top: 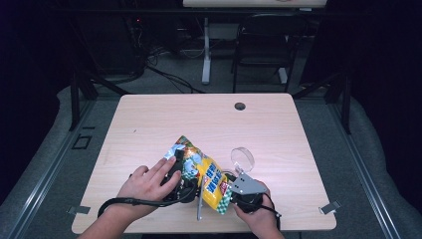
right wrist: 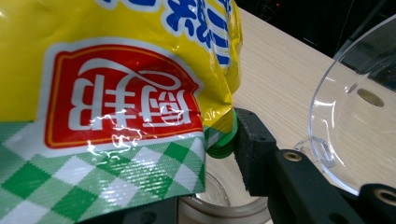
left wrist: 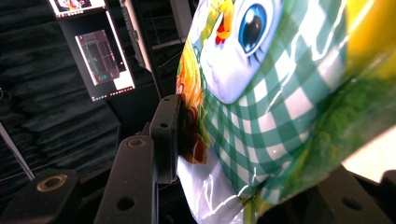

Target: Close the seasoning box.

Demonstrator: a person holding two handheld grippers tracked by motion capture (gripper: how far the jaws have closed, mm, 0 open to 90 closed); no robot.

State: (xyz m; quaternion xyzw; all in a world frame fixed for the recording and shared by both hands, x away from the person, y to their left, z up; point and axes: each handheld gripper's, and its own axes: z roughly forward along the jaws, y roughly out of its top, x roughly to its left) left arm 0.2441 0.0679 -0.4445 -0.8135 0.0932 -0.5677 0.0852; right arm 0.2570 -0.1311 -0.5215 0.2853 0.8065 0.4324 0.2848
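High view shows a yellow snack bag [top: 206,177] with a green checked border, held just above the near middle of the pale wooden surface [top: 149,129]. Its long axis runs diagonally, from the far left down toward the near right. The left gripper [top: 181,180] pinches the bag's left side, with the person's left hand [top: 147,184] over it. The right gripper [top: 239,191] is at the bag's near right end, and its view shows a jaw pressed against the bag's edge, so it appears to pinch the bag too. A clear round dish [top: 242,159] stands just right of the bag, far side of the right gripper. Each gripper holds an opposite end, so any pull would likely run along that diagonal.
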